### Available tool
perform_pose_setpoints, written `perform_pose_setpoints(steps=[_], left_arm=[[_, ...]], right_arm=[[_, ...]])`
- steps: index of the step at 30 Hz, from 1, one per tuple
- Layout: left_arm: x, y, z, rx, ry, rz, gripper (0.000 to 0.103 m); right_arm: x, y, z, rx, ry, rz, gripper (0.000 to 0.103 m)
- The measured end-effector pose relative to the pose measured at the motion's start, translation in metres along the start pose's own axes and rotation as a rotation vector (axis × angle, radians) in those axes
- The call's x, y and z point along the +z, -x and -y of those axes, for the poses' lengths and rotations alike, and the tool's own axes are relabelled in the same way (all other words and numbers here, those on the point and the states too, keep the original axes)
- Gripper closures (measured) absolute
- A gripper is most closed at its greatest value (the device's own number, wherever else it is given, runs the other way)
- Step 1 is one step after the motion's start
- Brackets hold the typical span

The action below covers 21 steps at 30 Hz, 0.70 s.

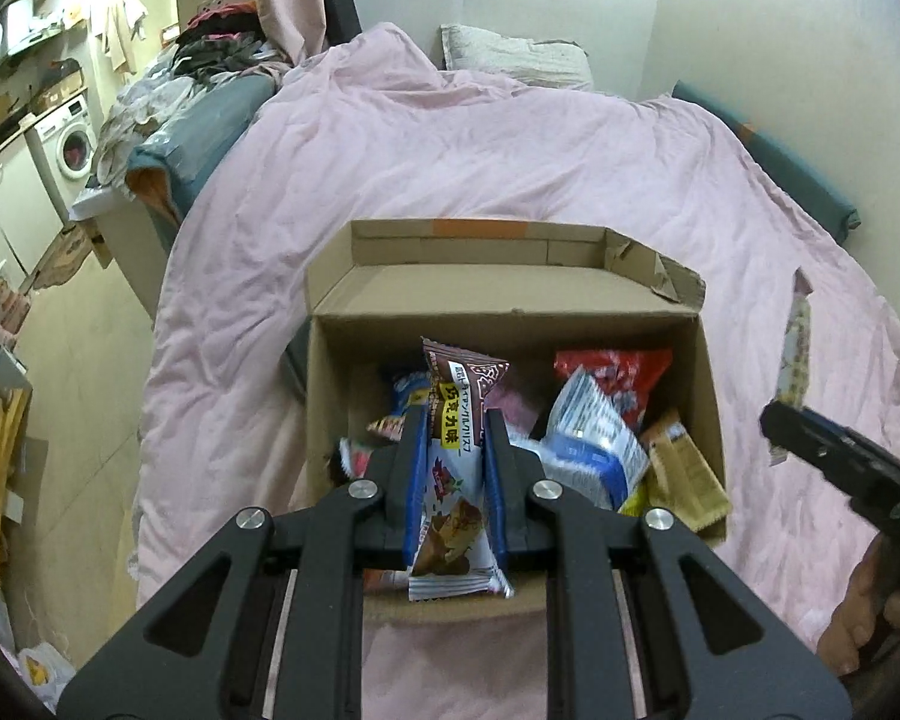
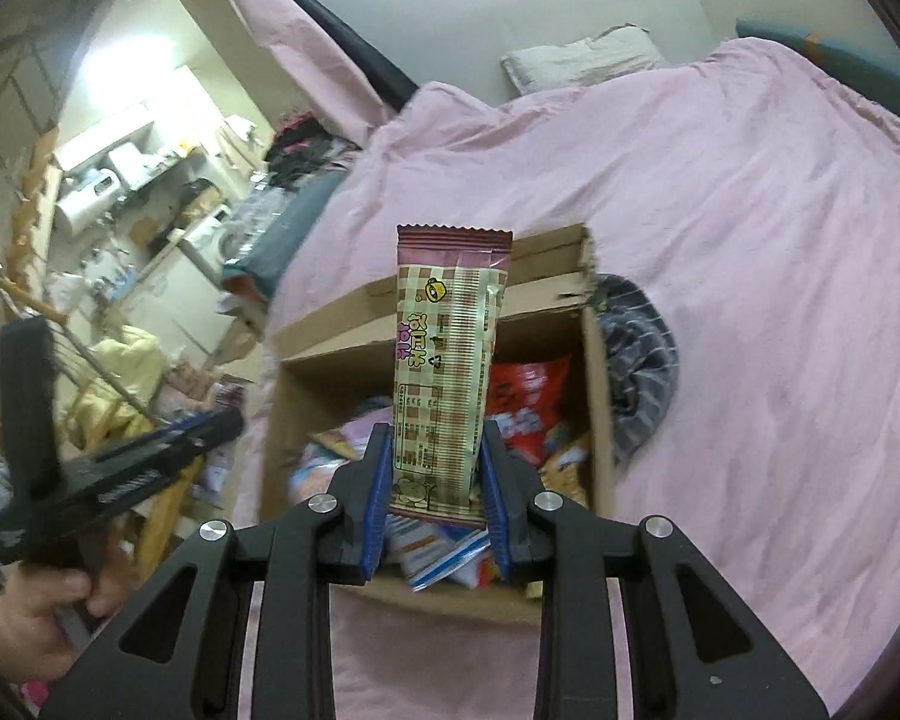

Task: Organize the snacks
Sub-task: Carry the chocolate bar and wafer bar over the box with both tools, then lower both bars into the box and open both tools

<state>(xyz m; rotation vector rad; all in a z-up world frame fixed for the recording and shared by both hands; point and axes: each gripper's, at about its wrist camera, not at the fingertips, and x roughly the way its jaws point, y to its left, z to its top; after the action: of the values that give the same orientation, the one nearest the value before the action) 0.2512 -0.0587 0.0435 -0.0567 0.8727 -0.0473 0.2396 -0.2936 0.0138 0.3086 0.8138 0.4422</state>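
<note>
Cardboard box (image 1: 330,384) open-topped | left gripper (image 1: 453,420) clamps brown bar (image 1: 459,450) | right gripper (image 2: 435,432) clamps checked bar (image 2: 444,360)

one cardboard box (image 1: 330,324), two held snack packets (image 1: 453,468), (image 2: 444,372)

The brown chocolate wafer packet (image 1: 456,420) bears "巧克力味" on a yellow strip. The pink checked snack bar (image 2: 447,372) carries pink Korean lettering, too blurred to read.
</note>
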Motion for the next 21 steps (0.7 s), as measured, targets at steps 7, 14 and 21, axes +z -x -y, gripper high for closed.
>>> perform_pose_setpoints(steps=[7,14,21], left_arm=[[0.015,-0.03,0.0,-0.022,0.049,-0.031,0.088],[0.01,-0.063,0.009,-0.038,0.053,-0.088,0.088],[0.012,-0.071,0.01,0.02,0.025,-0.044,0.088]], right_arm=[[-0.002,-0.021,0.011,-0.041,0.003,-0.068,0.074],[-0.011,-0.036,0.008,-0.064,0.037,-0.139,0.074],[-0.015,-0.045,0.007,-0.085,0.056,-0.182,0.074]])
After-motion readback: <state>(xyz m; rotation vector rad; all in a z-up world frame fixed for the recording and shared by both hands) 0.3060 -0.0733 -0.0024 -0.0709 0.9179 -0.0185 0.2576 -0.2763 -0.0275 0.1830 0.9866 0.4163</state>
